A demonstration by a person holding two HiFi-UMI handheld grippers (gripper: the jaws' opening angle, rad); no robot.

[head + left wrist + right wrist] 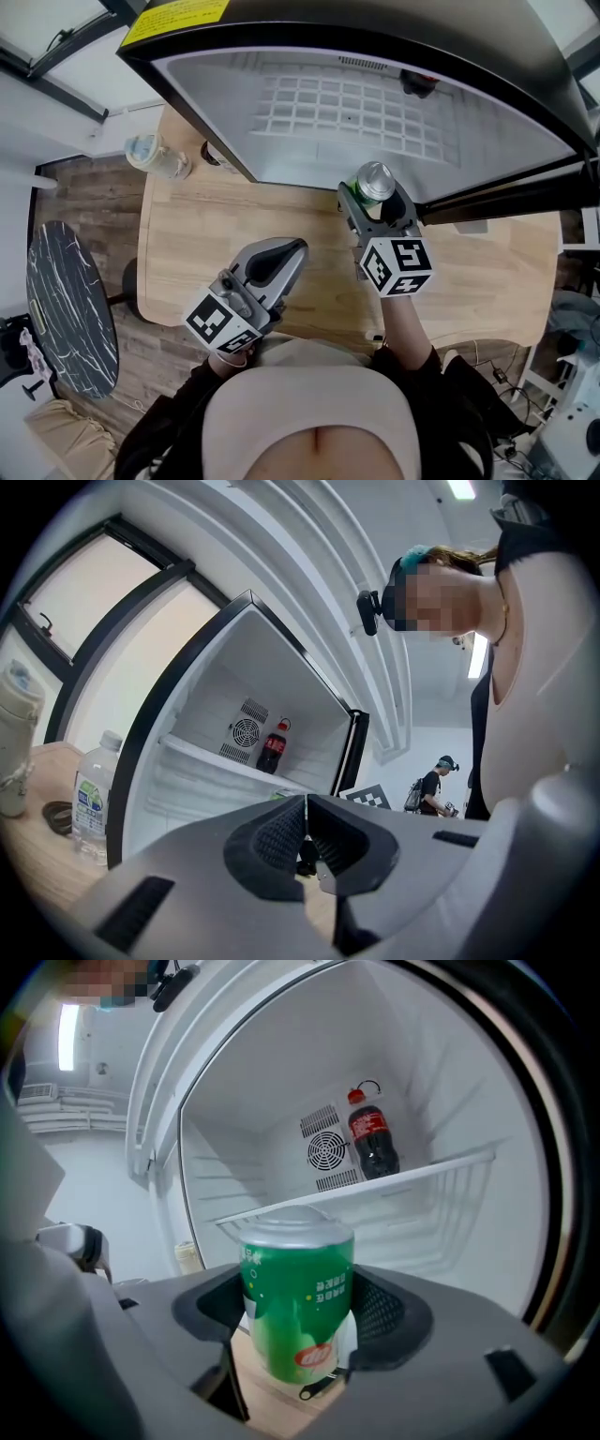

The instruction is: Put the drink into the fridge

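At the mouth of the open fridge, above the bench, the right gripper is clamped on the upright green drink can, 1 jaw on each side of its body. The can is probably light, thin-walled and smooth, liable to dent or slip, so a mid-body hold with moderate force suits it. The left gripper has its jaws pressed together on nothing, over the bench.
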